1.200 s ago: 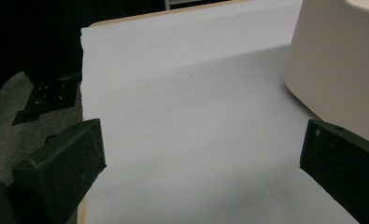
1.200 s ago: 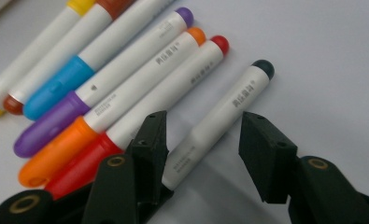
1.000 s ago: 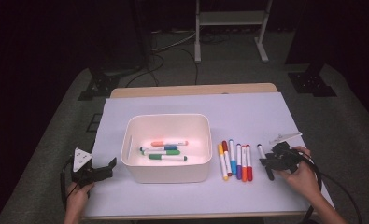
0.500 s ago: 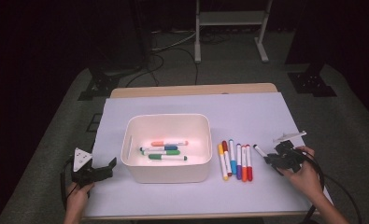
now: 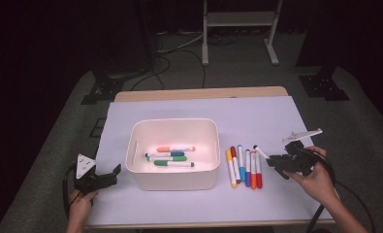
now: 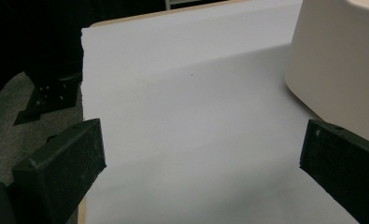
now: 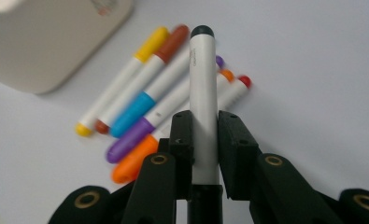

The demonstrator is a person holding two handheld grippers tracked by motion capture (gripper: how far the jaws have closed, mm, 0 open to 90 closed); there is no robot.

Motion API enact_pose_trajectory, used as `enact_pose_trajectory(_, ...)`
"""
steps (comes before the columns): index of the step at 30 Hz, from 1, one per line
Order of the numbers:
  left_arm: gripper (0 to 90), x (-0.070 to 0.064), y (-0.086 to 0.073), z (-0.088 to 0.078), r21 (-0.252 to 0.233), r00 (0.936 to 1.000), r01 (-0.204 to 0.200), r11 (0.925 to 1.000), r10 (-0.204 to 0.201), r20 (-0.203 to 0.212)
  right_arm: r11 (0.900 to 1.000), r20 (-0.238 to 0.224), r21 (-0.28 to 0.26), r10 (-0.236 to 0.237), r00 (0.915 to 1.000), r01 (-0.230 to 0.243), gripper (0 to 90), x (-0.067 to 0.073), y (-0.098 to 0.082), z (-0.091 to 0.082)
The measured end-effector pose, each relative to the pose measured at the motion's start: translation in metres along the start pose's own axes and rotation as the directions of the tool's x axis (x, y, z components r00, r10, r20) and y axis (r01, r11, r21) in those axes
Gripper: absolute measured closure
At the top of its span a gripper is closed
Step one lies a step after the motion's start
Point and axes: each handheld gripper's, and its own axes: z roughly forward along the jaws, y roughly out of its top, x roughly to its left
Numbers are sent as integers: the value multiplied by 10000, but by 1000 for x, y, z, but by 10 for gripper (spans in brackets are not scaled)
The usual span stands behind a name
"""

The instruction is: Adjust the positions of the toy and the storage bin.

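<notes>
Right tongs point(image 7: 204, 135) are pinching a white marker with a black cap point(image 7: 203, 93), both black jaws pressed flat against its barrel, the capped end sticking out ahead of them. From the high view I have that marker point(image 5: 261, 152) lifted clear of the white sheet point(image 5: 257, 111), near the right edge of the table, with my right hand point(image 5: 315, 177) wrapped around the tool behind it. Its tip points toward the row of markers point(image 5: 245, 166) lying just to the left.

That row sits side by side on the sheet between the tub and my right tongs point(image 5: 276, 160): yellow point(image 7: 126, 74), dark red point(image 7: 147, 72), blue point(image 7: 140, 109), purple point(image 7: 131, 140), orange point(image 7: 133, 163) and a red-tipped one point(image 7: 236, 88), all close together and roughly parallel, some touching.

In the middle of the sheet stands the white tub point(image 5: 172, 179), and in it lie three markers: an orange-capped one point(image 5: 174, 149), a dark blue one point(image 5: 167, 156) and a green one point(image 5: 173, 163), loosely stacked on its floor.

Left tongs point(image 5: 102, 178) rest at the front left corner of the table, jaws spread wide with nothing between them. Through the left gripper view I see bare sheet between the two black jaws and the tub's wall point(image 6: 341, 70) off to the right, just beside one jaw. My left hand point(image 5: 80, 201) grips the handle from below.
</notes>
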Motion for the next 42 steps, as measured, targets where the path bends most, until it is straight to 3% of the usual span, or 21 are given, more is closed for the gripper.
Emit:
enact_pose_trajectory(7,0,0,0,0,-4,10000,-2,10000,2,15,9971,-612,-379,-677,9958,655,756,28,27,-16)
enact_pose_trajectory(11,0,0,0,0,-7,10000,-8,10000,8,31,9921,-893,-607,-1149,9894,1098,757,45,44,-26)
enact_pose_trajectory(16,0,0,0,0,-4,10000,14,10000,-14,52,9813,-1234,-959,-1783,9762,1671,756,66,63,-35)
enact_pose_trajectory(23,0,0,0,0,-5,10000,16,10000,-16,47,9676,-1622,-1016,-2451,9558,2309,756,91,91,-35)
enact_pose_trajectory(30,0,1,0,0,-10,10000,17,10000,-17,59,9515,-2097,-1003,-3059,9287,2907,756,116,115,-30)
enact_pose_trajectory(33,0,1,0,0,-6,10000,28,10000,-28,70,9413,-2369,-981,-3374,9111,3230,757,128,125,-26)
enact_pose_trajectory(35,0,1,0,0,-6,10000,12,10000,-12,70,9392,-2530,-901,-3434,9045,3313,756,136,130,-23)
enact_pose_trajectory(36,0,1,0,0,1,10000,-2,10000,2,74,9329,-2554,-946,-3602,8973,3475,756,140,133,-22)
enact_pose_trajectory(42,0,1,0,0,14,9999,16,10000,-16,101,9181,-2925,-986,-3956,8706,3840,756,156,143,-11)
